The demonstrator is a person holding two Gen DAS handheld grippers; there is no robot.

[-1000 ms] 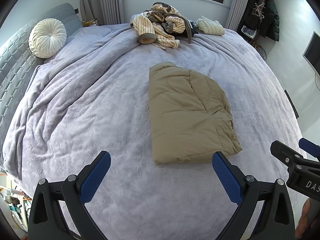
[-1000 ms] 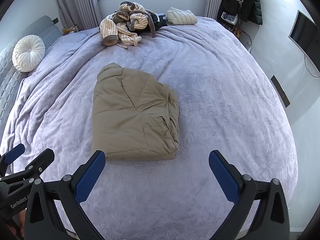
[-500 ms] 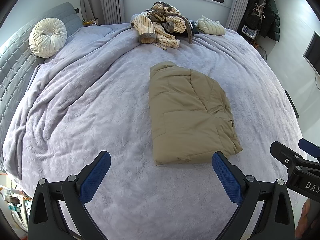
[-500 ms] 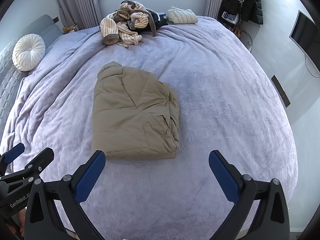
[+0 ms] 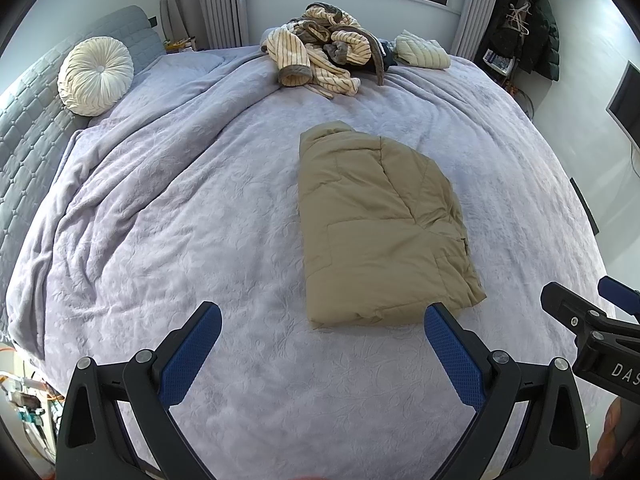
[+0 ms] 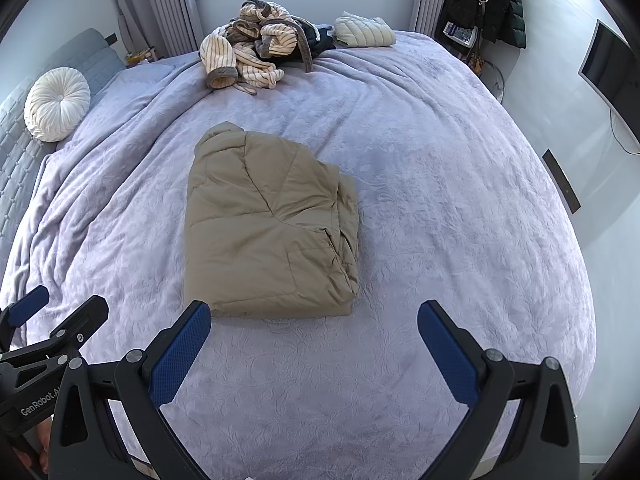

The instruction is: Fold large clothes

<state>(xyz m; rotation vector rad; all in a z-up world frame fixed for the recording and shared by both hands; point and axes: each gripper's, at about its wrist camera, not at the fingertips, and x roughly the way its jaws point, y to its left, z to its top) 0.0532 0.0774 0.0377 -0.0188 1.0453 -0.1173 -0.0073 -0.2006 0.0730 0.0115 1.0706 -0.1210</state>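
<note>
A tan padded jacket (image 5: 380, 232) (image 6: 272, 228) lies folded into a flat rectangle in the middle of the lilac bedspread (image 5: 192, 240) (image 6: 440, 184). My left gripper (image 5: 320, 320) hovers open above the near side of the bed, its right finger by the jacket's near right corner. My right gripper (image 6: 314, 318) is open too, with its left finger just short of the jacket's near left corner. Neither gripper holds anything. Each gripper shows at the edge of the other's view.
At the far end of the bed lies a heap of striped cream clothing (image 5: 320, 56) (image 6: 252, 52) and a folded cream quilted garment (image 5: 420, 50) (image 6: 364, 32). A round white cushion (image 5: 96, 76) leans on the grey headboard (image 5: 24, 128) at the left. Dark coats (image 5: 532, 20) hang at the right.
Both views have crept slightly nearer the bed. The jacket has not moved and both grippers have stayed open.
</note>
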